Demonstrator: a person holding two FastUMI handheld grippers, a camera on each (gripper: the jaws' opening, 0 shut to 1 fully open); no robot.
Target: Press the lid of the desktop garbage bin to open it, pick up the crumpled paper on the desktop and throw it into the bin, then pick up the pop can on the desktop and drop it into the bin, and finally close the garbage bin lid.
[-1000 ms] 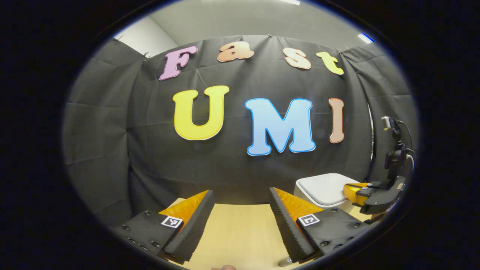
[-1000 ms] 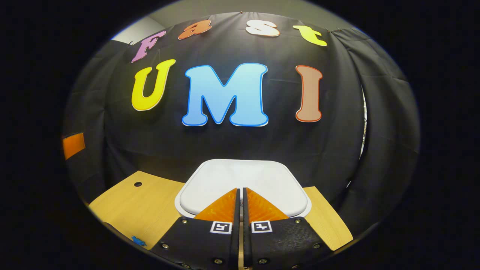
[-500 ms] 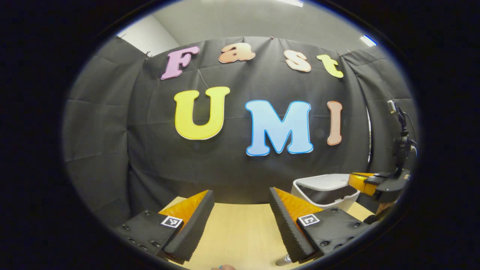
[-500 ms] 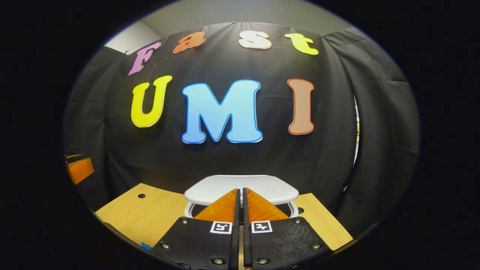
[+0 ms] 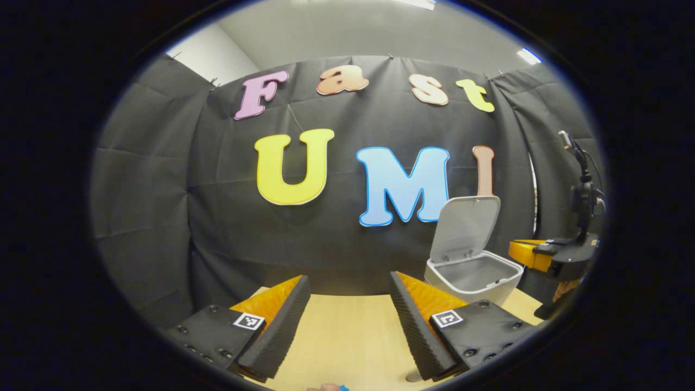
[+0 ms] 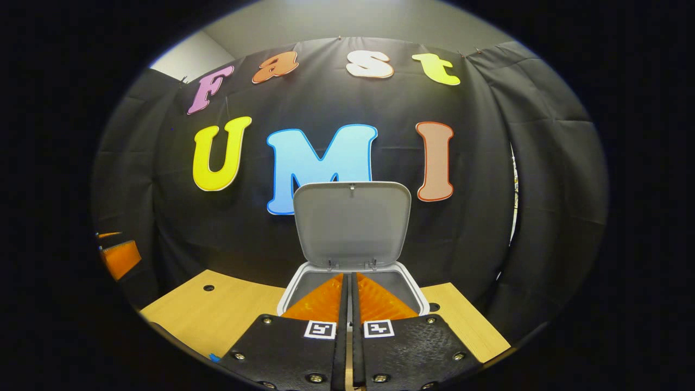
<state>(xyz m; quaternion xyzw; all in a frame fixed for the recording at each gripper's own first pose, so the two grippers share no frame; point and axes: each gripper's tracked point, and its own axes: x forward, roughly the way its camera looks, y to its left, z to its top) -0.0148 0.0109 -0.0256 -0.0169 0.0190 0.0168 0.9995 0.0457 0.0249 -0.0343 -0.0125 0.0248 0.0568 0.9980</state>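
the smooth white plastic bin (image 6: 418,296) stood on the wooden desk (image 6: 228,309), its rounded lid (image 6: 352,224) upright; right tongs (image 6: 348,290) closed, left tongs (image 5: 347,301) spread open.

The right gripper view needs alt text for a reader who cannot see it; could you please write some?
A white bin stands on a wooden desk with its lid flipped upright, open. The right tongs hover just in front of it, pressed shut and holding nothing.

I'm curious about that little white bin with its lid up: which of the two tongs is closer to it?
Right. The right tongs sit shut just in front of the bin, aimed at its open top. The left tongs hang open farther off, with the bin to their right.
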